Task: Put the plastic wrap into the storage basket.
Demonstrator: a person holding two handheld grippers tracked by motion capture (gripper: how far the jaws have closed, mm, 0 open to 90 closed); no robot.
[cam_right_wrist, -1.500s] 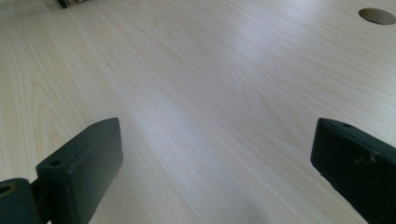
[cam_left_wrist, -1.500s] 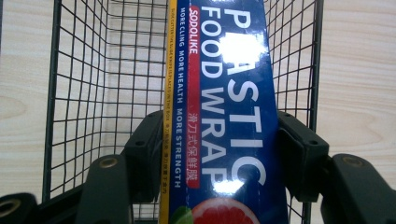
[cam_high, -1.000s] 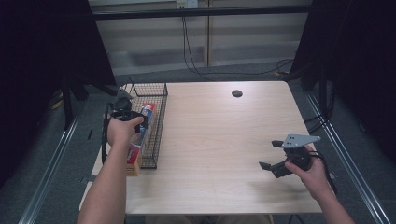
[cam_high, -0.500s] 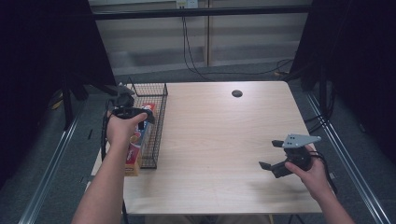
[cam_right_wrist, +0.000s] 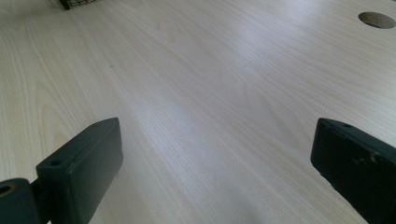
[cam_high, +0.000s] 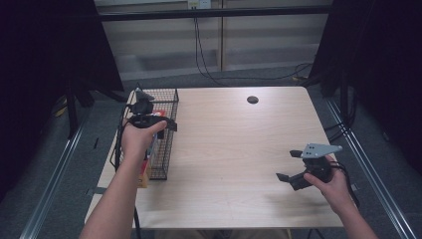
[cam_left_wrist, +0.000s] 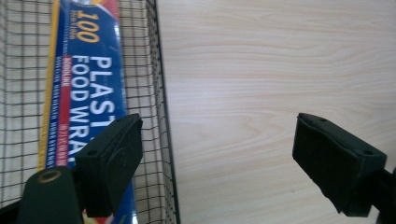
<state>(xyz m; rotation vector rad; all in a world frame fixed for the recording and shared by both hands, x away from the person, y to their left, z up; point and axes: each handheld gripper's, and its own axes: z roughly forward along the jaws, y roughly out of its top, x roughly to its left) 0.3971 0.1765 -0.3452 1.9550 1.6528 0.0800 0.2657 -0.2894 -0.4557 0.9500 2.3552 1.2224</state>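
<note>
A blue plastic food wrap box [cam_left_wrist: 88, 93] lies lengthwise in the black wire basket [cam_high: 166, 99] at the table's left edge; in the high view the box [cam_high: 152, 147] shows beside my left hand. My left gripper [cam_high: 158, 123] hovers over the basket's right wall [cam_left_wrist: 161, 116]. Its jaws have just been opening, and the left gripper [cam_left_wrist: 224, 163] stands open with nothing held between the pads. My right gripper [cam_high: 288, 165] rests low over the table's right front, and the right gripper [cam_right_wrist: 217, 172] is wide open over bare wood.
The light wooden table [cam_high: 234, 149] has a round cable hole [cam_high: 252, 99] near its far edge, also seen as the hole [cam_right_wrist: 376, 19] in the right gripper view. A basket corner [cam_right_wrist: 77, 3] shows far off. Cables hang behind the table.
My left gripper has let go of the food wrap box, opened, and lifted a little to the right over the basket's wall. The box stays in the basket. The right hand has kept still.
</note>
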